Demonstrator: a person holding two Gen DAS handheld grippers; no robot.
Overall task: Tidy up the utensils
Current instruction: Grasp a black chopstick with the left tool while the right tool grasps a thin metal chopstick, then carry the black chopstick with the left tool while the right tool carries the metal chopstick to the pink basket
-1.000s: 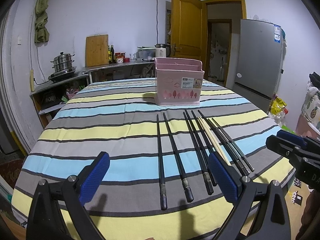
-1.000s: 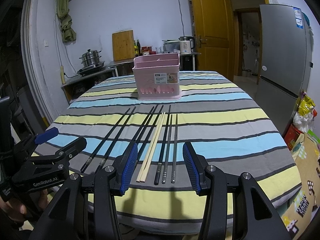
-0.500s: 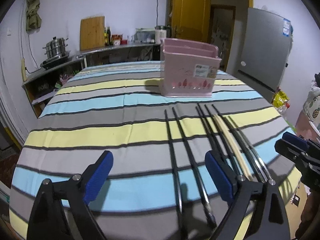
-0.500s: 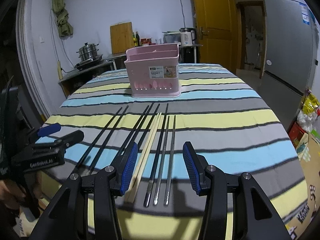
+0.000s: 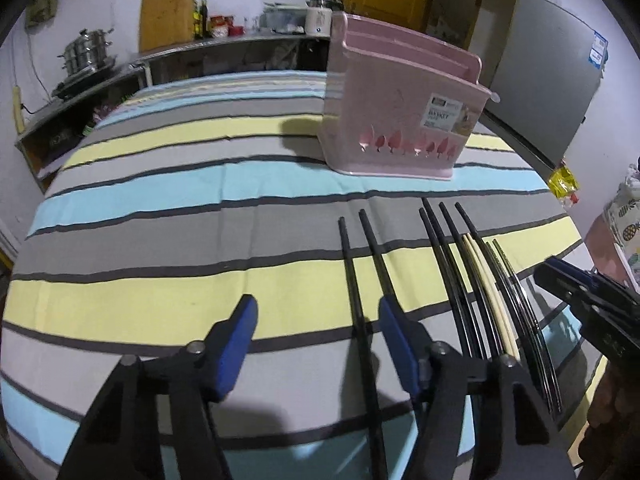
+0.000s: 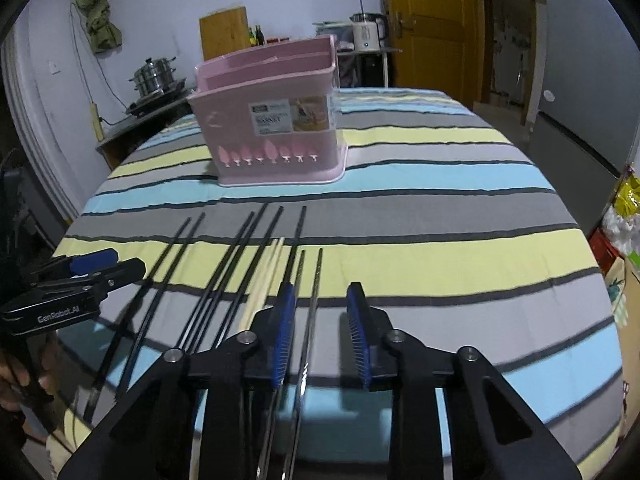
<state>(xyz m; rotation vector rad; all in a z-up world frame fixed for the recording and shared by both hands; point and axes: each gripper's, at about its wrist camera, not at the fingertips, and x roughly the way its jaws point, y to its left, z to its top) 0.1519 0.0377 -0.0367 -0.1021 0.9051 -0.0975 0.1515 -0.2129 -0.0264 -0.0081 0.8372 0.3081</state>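
Observation:
Several chopsticks lie side by side on the striped tablecloth: black pairs (image 5: pixel 352 280) (image 6: pixel 168 272), a pale wooden pair (image 5: pixel 486 296) (image 6: pixel 264 276) and a metal pair (image 6: pixel 314 300). A pink utensil basket (image 5: pixel 396 120) (image 6: pixel 272 120) stands upright beyond their tips. My left gripper (image 5: pixel 316 344) is open, low over the table, with the leftmost black chopstick between its fingers. My right gripper (image 6: pixel 320 332) is open, low over the metal pair; one metal chopstick runs between its fingers.
The round table (image 6: pixel 440 216) drops off at its near and right edges. A fridge (image 5: pixel 548 80) and an orange door (image 6: pixel 432 32) stand behind on the right. A counter with a pot (image 6: pixel 154 76) and a cutting board (image 5: pixel 168 12) is behind on the left.
Both grippers have moved forward and down toward the chopsticks. The left gripper's jaws have narrowed somewhat. The chopsticks and basket have not moved.

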